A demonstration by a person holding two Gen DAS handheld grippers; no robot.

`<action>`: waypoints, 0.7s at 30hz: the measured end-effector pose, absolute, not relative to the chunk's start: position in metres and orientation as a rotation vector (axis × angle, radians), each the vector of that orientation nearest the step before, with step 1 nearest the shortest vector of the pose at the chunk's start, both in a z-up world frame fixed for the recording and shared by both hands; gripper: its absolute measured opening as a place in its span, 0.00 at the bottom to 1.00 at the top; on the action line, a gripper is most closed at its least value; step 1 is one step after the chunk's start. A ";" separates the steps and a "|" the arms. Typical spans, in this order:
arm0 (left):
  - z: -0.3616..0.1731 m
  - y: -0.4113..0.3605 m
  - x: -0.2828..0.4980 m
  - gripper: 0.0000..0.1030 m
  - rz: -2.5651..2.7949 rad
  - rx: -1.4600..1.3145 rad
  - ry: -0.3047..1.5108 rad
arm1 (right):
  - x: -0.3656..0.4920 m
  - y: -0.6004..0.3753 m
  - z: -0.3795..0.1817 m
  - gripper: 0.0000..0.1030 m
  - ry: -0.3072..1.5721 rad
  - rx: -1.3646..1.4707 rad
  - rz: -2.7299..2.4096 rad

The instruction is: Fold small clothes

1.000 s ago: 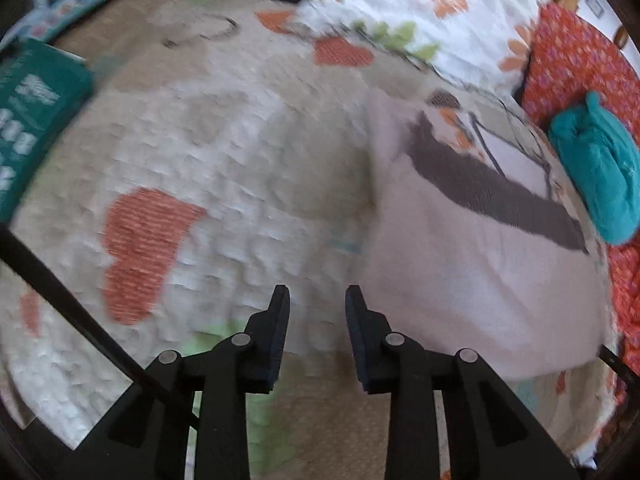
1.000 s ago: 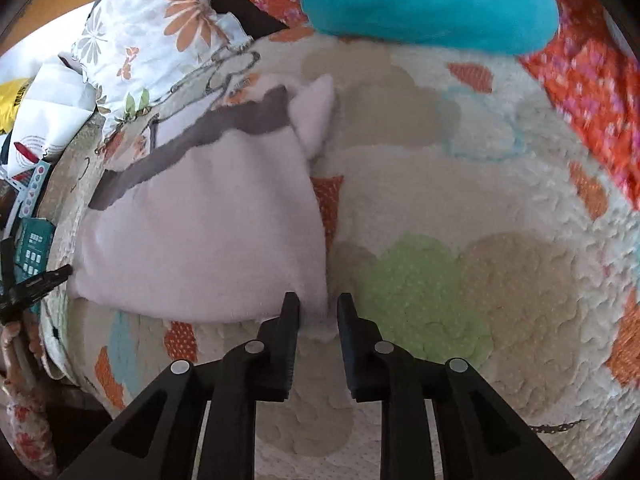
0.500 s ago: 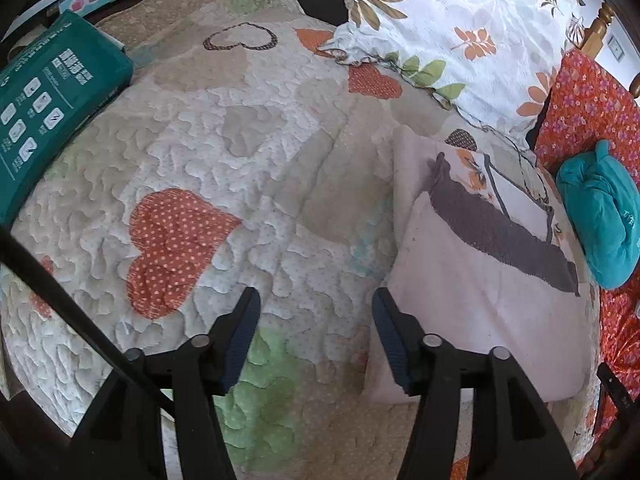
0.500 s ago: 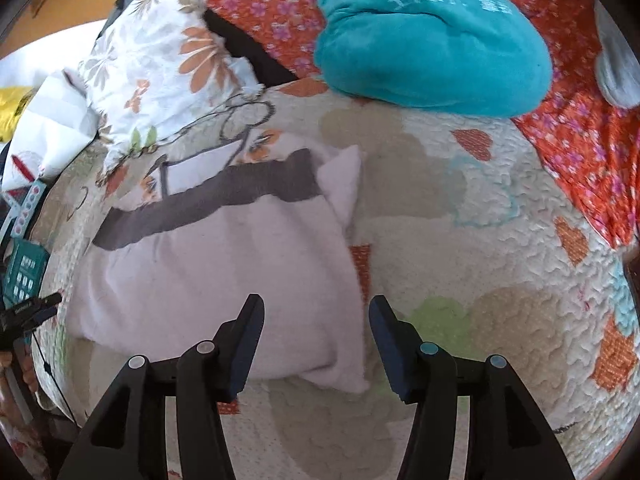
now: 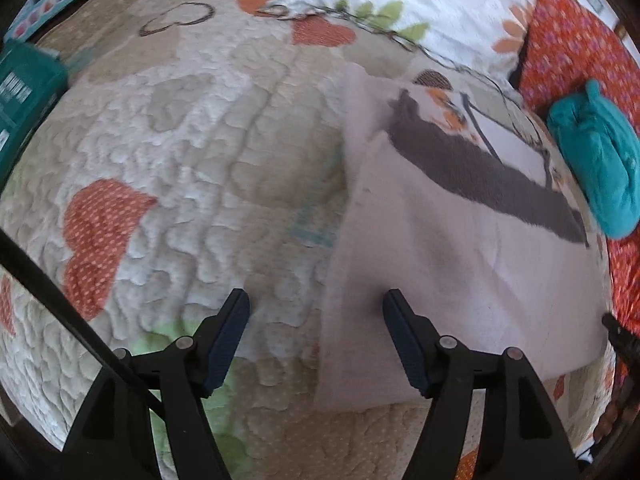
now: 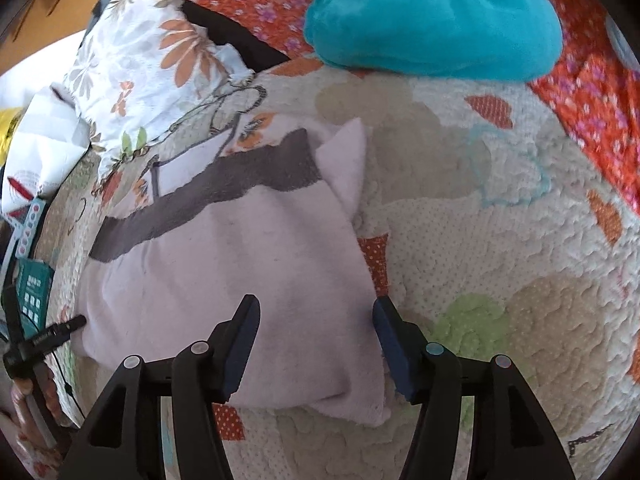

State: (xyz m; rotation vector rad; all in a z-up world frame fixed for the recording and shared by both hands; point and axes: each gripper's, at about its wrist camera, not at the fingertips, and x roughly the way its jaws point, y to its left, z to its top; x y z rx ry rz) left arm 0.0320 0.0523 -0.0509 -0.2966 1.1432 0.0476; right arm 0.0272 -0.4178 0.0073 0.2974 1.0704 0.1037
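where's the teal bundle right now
The teal bundle lies at the top of the right wrist view, on the red floral cover beyond the folded pink garment; the left wrist view shows it at the far right edge.

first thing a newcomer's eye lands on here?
Probably the pale pink garment with its dark grey band, lying folded on the heart-patterned quilt, with both open grippers, left gripper and right gripper, poised at its near edge. Next, the bright teal bundle at the far side on the red floral cloth.
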 end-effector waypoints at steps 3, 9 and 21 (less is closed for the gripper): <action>-0.050 0.045 0.032 0.21 0.008 -0.267 1.151 | 0.032 -0.421 0.002 0.62 1.087 0.331 0.110; -0.040 0.066 0.026 0.06 0.024 -0.339 1.155 | 0.034 -0.422 0.002 0.64 1.084 0.342 0.102; -0.008 0.101 -0.005 0.40 0.227 -0.372 1.035 | 0.024 -0.421 0.027 0.64 0.981 0.354 0.073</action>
